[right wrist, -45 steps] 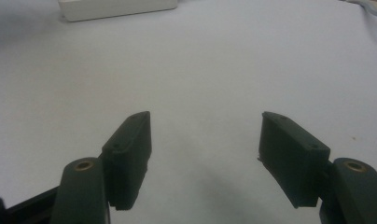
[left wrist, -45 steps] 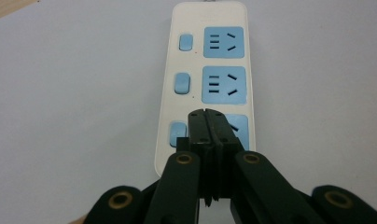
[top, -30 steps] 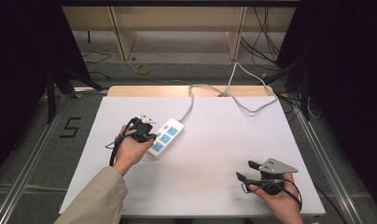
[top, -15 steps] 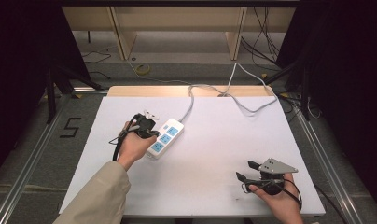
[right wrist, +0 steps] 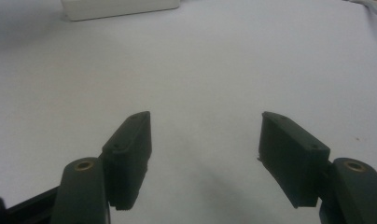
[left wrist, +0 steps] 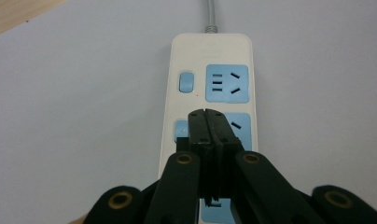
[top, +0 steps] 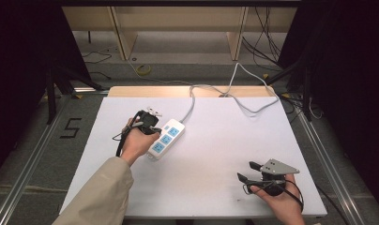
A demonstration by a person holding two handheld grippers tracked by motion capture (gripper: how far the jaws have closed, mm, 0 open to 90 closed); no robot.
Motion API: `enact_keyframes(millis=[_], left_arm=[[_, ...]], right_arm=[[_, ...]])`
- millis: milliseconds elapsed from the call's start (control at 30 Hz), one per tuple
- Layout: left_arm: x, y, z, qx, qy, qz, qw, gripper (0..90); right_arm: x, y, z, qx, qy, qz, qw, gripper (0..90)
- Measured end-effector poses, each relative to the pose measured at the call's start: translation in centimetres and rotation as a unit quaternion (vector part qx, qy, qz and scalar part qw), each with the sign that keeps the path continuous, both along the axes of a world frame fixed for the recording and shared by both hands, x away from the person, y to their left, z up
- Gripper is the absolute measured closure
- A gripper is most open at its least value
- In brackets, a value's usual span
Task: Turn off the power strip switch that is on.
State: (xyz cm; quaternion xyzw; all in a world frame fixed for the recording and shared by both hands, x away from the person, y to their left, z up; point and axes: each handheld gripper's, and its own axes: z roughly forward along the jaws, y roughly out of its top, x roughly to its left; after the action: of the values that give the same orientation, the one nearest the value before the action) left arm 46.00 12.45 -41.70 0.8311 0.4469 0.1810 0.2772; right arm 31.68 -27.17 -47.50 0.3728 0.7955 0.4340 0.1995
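Note:
A white power strip [top: 168, 137] with blue sockets and blue switches lies left of the table's middle, and its grey cord [top: 193, 101] runs off to the back. My left gripper [top: 155, 130] is over the strip's near-left side, shut with nothing between its jaws. In the left gripper view the closed tips [left wrist: 206, 113] sit over the strip's [left wrist: 210, 51] middle section, between a blue switch [left wrist: 179, 130] and a socket; whether they touch it I cannot tell. My right gripper [top: 246, 171] rests at the front right, open and empty. Bare white table shows between its jaws [right wrist: 205, 122].
The white tabletop [top: 225, 140] has free room in the middle and at the right. The strip's cord [top: 253, 110] loops across the back right edge. A wooden strip [top: 145, 91] borders the far edge, and metal rails [top: 28, 173] flank both sides.
The left hand has edged slightly forward along the strip with its jaws still closed. The right gripper has not moved.

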Motion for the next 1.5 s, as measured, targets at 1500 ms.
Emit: enact_keyframes(millis=[1500], left_arm=[[3.0, -1.7, 0.8, 0.024, 0.010, -0.001, 0.9997, 89.5]], right_arm=[[0.1, -0.1, 0.0, 0.000, -0.001, 0.001, 1.0000, 35.7]])
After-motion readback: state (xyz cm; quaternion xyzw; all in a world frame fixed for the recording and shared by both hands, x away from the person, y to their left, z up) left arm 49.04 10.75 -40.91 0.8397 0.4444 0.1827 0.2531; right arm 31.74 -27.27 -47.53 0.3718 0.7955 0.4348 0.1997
